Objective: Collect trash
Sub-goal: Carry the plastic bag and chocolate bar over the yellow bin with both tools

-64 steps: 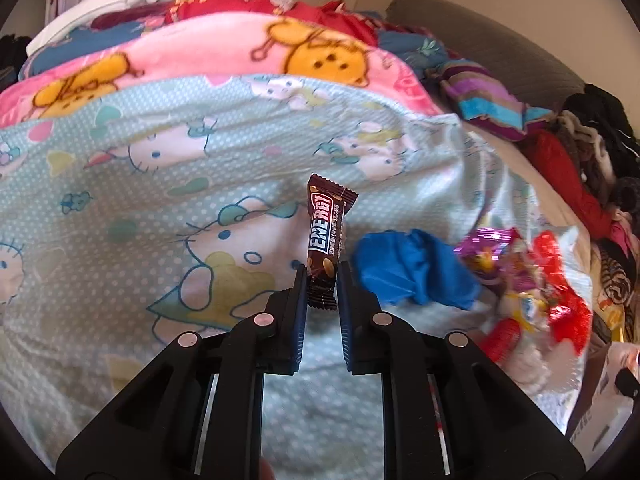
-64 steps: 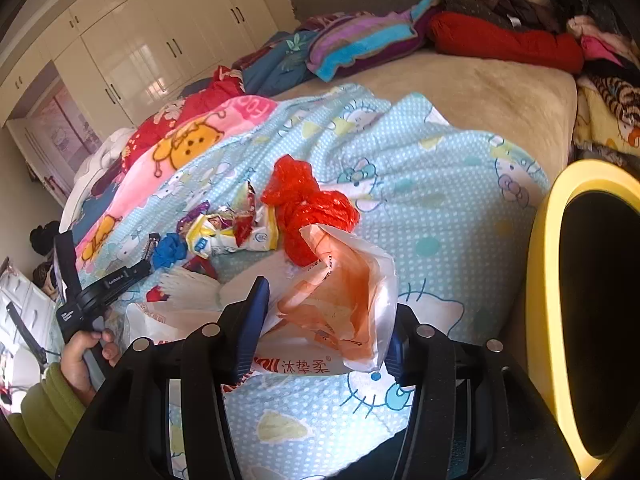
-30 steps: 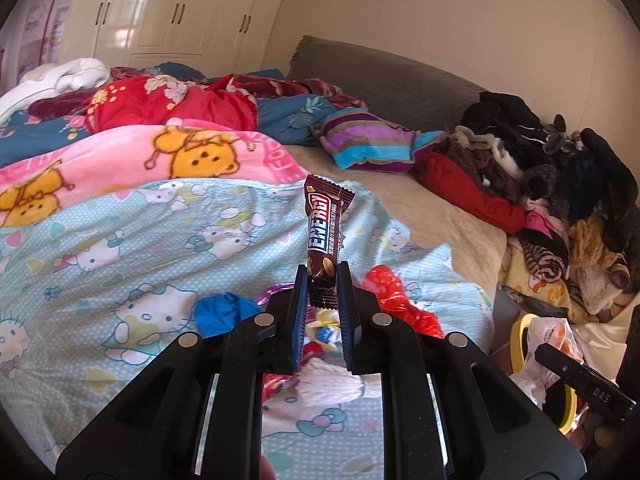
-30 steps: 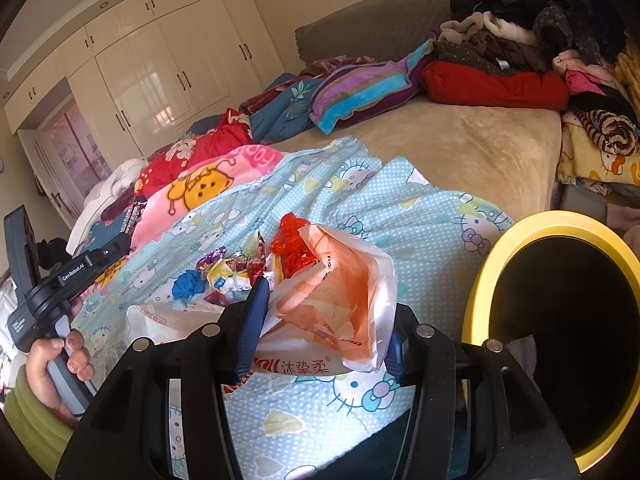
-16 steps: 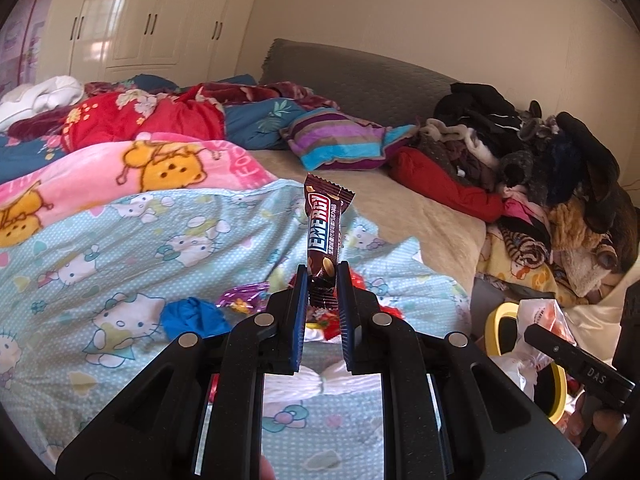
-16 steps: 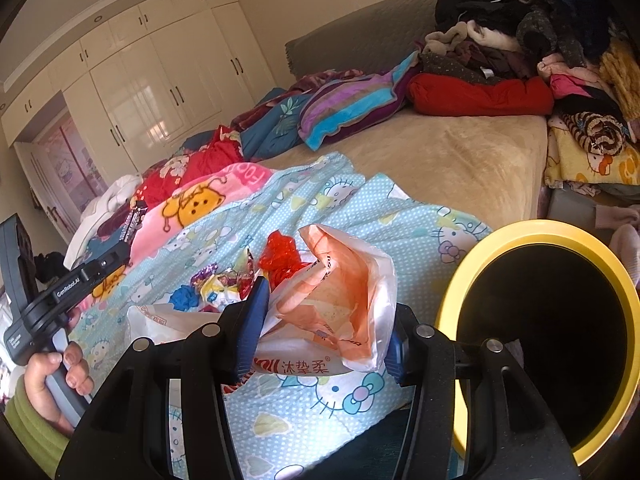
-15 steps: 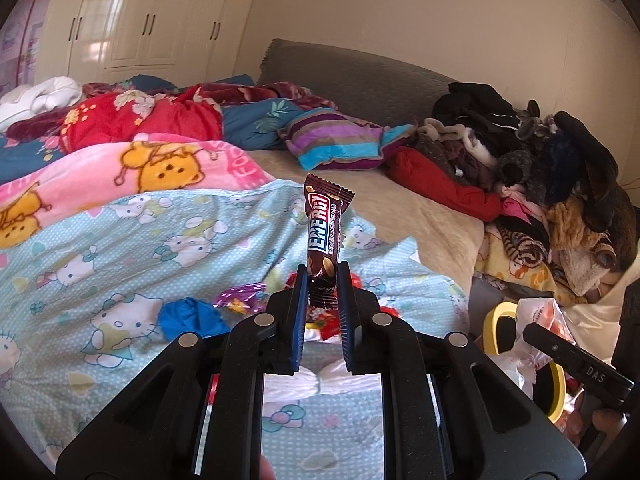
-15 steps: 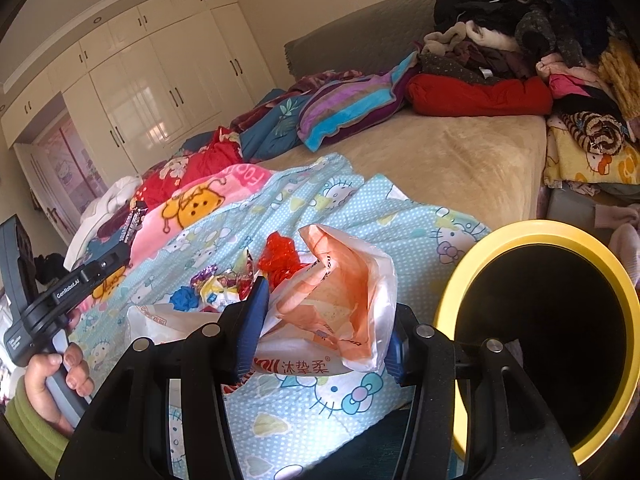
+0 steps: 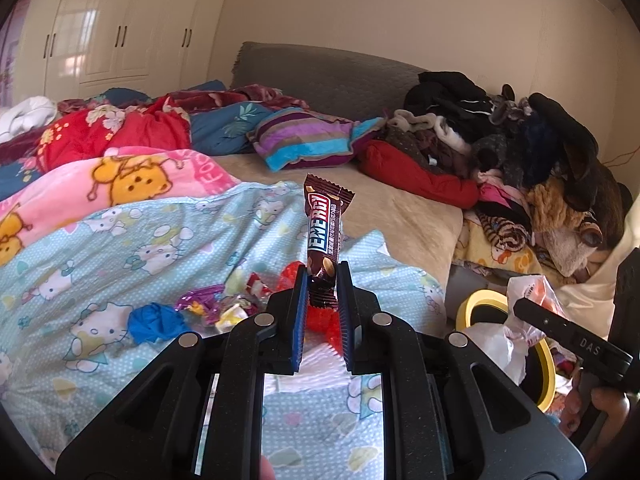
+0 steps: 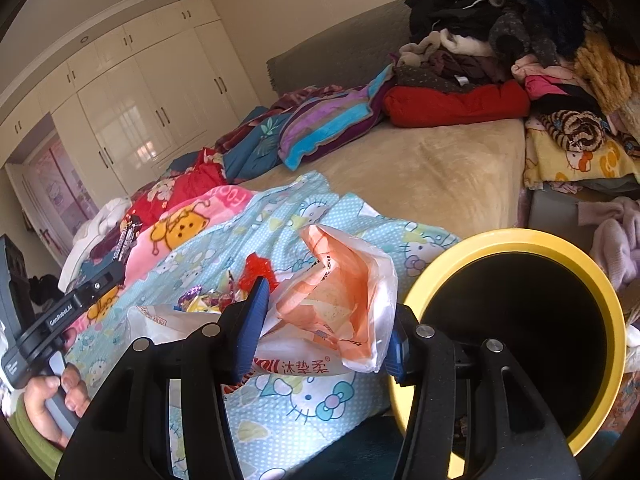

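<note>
Now both grippers have swung toward the yellow bin (image 10: pixel 516 240), left gripper (image 9: pixel 322 280) clamped on candy bar wrapper (image 9: pixel 324 226), right gripper (image 10: pixel 324 320) pinching plastic bag (image 10: pixel 340 300), drop-off next.

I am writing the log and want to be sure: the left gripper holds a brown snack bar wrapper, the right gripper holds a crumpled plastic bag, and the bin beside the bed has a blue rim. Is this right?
Not fully. The bin has a yellow rim, not blue, as the right wrist view shows. The rest holds: the left gripper holds the brown snack bar wrapper and the right gripper holds the crumpled plastic bag.
</note>
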### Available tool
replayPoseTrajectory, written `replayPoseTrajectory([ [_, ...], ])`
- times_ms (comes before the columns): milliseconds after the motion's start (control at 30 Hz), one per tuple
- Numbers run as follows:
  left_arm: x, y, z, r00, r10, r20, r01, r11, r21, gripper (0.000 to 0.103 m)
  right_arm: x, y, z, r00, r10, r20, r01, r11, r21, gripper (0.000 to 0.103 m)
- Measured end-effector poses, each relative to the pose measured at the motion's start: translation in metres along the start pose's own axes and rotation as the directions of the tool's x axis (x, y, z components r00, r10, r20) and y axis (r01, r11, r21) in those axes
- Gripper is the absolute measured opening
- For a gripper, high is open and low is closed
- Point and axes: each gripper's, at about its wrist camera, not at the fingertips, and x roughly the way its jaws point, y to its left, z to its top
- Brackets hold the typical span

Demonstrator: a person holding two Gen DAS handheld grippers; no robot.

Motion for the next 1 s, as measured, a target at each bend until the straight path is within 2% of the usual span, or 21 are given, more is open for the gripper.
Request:
replayPoseTrajectory([
  [1000, 0.020, -0.078, -0.020, 0.987, -0.139, -0.076, 0.149, 0.980, 0.131, 0.009, -0.024, -0.077, 0.016, 0.983, -0.171, 0.071, 0.161, 0.979, 0.121, 0.048],
])
